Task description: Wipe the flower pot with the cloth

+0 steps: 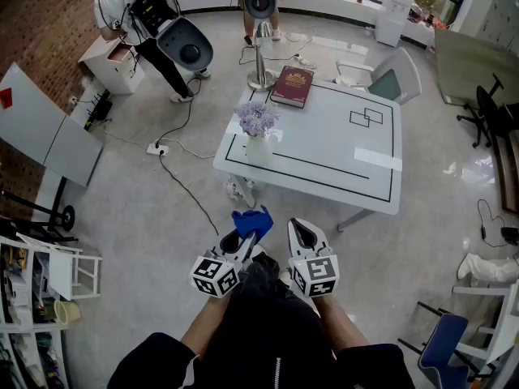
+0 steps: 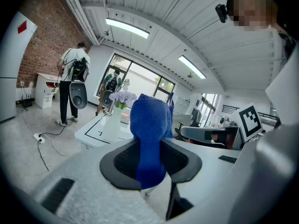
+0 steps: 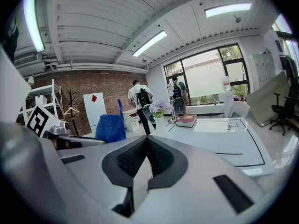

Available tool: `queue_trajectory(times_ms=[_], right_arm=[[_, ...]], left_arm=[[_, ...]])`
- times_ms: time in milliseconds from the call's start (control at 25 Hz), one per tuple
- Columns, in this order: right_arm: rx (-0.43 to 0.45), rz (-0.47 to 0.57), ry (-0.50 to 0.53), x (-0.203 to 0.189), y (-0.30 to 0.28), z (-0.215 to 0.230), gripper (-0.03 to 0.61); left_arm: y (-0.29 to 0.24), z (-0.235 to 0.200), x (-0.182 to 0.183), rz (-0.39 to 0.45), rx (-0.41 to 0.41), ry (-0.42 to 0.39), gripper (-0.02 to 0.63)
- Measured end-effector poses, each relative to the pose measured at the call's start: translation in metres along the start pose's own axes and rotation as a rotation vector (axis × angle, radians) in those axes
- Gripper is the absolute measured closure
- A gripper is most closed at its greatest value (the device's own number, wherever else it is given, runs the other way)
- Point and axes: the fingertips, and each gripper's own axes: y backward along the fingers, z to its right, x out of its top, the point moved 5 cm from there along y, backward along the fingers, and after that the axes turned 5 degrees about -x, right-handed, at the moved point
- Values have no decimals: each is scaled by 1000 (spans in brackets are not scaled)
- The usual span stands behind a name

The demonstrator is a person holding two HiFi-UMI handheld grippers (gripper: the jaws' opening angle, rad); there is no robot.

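A white flower pot (image 1: 259,150) with purple flowers (image 1: 256,118) stands at the near left corner of the white table (image 1: 349,164). My left gripper (image 1: 244,237) is shut on a blue cloth (image 1: 252,220), held over the floor short of the table. In the left gripper view the cloth (image 2: 149,129) rises upright between the jaws, with the pot (image 2: 115,115) far beyond it. My right gripper (image 1: 301,232) hangs beside the left one, shut and empty. In the right gripper view, the pot (image 3: 160,121) and the cloth (image 3: 110,128) lie ahead of the right gripper (image 3: 146,147).
A red book (image 1: 292,86) lies at the table's far edge. A white chair (image 1: 388,76) stands behind the table. Two people (image 1: 136,14) with equipment are at the back. Cables and a power strip (image 1: 156,147) lie on the floor left of the table. Shelving (image 1: 36,282) stands at the left.
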Motion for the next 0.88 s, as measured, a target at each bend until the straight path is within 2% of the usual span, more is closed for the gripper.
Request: queue_trajectory(times_ms=[560,880], right_arm=[[50,14,-20,5,-22,-3,571],[63,21,-57,14,-40,0,569]], left_arm=[[0,-16,0,1,35,26,491],[-18,-68,10,-22,70,19,491]])
